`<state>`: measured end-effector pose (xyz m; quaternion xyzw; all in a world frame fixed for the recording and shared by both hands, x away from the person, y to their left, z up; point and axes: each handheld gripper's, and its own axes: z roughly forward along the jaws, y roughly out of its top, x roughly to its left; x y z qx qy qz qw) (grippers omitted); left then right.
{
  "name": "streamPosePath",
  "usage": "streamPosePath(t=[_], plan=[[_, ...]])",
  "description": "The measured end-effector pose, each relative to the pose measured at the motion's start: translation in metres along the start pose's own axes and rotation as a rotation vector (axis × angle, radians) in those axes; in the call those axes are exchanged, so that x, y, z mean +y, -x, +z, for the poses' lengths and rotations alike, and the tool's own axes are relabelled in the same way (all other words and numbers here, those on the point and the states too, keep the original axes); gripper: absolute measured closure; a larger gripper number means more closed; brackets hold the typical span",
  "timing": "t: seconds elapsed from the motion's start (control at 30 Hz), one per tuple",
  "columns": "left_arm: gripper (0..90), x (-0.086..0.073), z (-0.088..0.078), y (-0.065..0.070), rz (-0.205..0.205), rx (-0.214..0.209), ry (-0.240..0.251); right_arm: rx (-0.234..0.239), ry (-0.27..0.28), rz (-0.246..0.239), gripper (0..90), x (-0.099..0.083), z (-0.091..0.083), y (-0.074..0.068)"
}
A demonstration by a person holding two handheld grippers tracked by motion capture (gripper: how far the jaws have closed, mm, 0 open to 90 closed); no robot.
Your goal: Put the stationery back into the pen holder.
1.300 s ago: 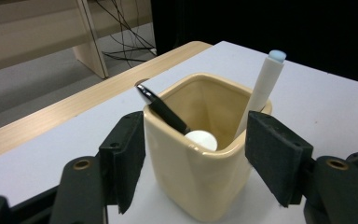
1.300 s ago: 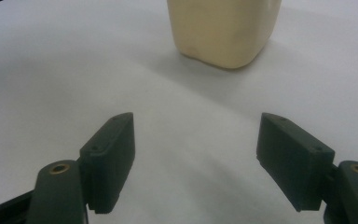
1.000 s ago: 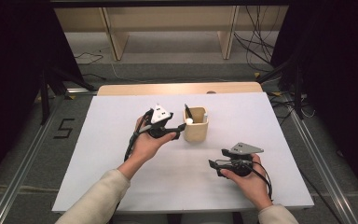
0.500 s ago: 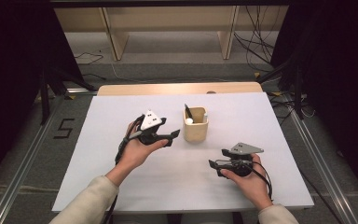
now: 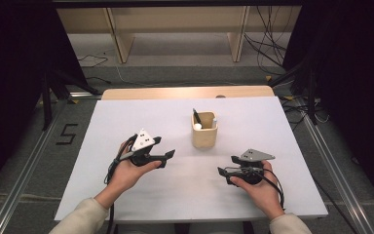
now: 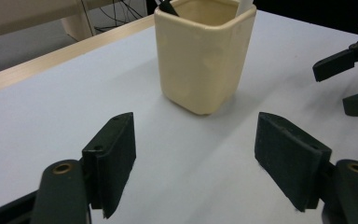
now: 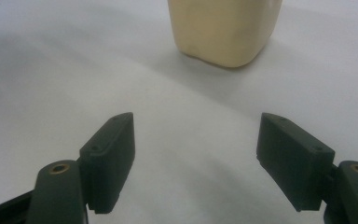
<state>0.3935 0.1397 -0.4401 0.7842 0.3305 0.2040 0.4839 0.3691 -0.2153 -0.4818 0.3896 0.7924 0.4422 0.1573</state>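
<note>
The cream pen cup [image 5: 205, 136] stands upright just past the middle of the white table [image 5: 126, 117], holding a black pen [image 5: 196, 117] and a white-tipped one [image 5: 214, 119]. From the cup, the left gripper [image 5: 168, 157] sits at about eight o'clock, near but apart from it, jaws pointing toward the cup; they have just been opening, stand wide, and have nothing between them. The right gripper [image 5: 226, 165] rests at about five o'clock, held low over the table, its jaws likewise spread wide and empty, aimed toward the cup's base.
</note>
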Motion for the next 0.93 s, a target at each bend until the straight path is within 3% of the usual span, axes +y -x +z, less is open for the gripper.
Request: streamPosePath(t=[0.3, 0.4, 0.6, 0.93], plan=[[29.1, -0.019, -0.015, -0.006, -0.001, -0.007, -0.003, 0.0, 0.001, 0.0, 28.7, 0.0, 0.0, 0.0], [28.8, -0.026, -0.021, -0.008, 0.013, 0.01, -0.003, -0.001, 0.002, 0.002, 28.7, 0.0, -0.001, 0.0], [28.1, -0.045, -0.032, -0.011, 0.005, 0.013, -0.036, 0.0, 0.003, 0.003, 28.7, 0.0, -0.001, 0.0], [26.7, -0.054, -0.037, -0.017, -0.005, 0.025, -0.069, 0.001, 0.002, 0.0, 28.7, 0.0, -0.001, 0.001]])
